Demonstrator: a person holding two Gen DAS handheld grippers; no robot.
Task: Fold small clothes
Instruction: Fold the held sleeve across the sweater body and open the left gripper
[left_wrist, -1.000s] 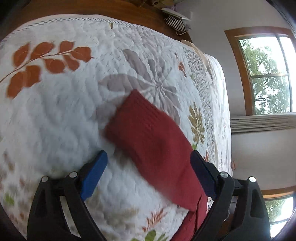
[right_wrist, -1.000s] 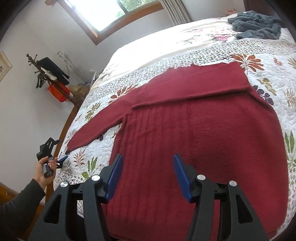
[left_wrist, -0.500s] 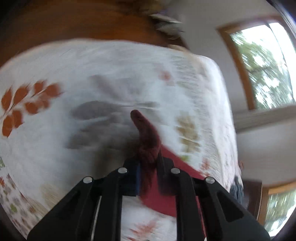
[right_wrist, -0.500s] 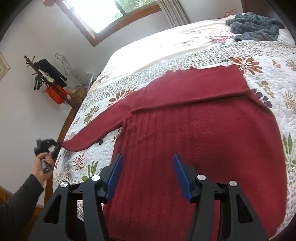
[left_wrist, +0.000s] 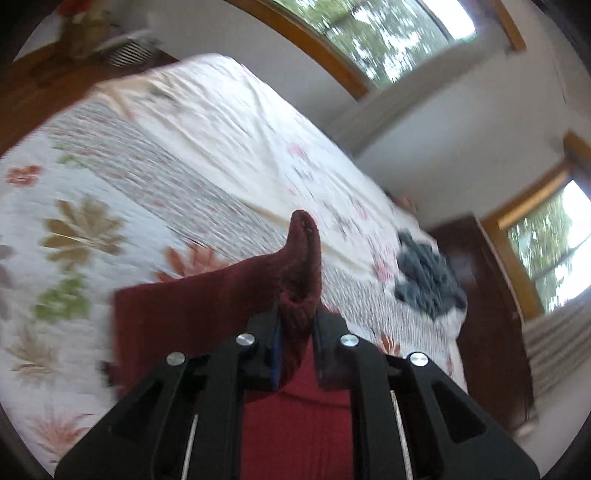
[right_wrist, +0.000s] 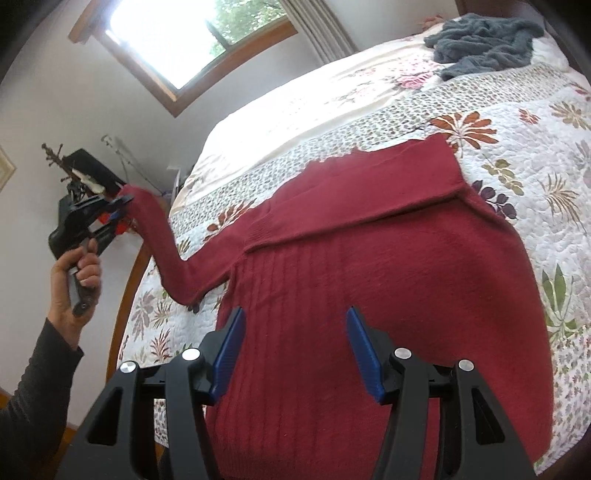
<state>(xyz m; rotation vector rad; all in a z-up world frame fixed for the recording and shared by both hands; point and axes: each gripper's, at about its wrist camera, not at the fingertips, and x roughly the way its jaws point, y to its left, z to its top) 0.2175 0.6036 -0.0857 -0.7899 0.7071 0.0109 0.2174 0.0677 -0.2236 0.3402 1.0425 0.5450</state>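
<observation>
Above the bed's (right_wrist: 369, 92) left edge, the left gripper (left_wrist: 297, 343) was clamped on the red sweater's (right_wrist: 388, 288) sleeve cuff (left_wrist: 303, 266), which a second earlier lay flat between its parted fingers; now the sleeve hung lifted off the quilt. The right gripper (right_wrist: 295, 354) hovered, jaws apart, over the sweater's body.

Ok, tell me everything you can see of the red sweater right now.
The red sweater is a dark red knit with vertical ribbing, spread flat on the floral quilt. One sleeve is already folded across its upper part. The other sleeve is lifted off the bed, its cuff pinched in the shut left gripper. The open right gripper hovers over the sweater's lower body.
</observation>
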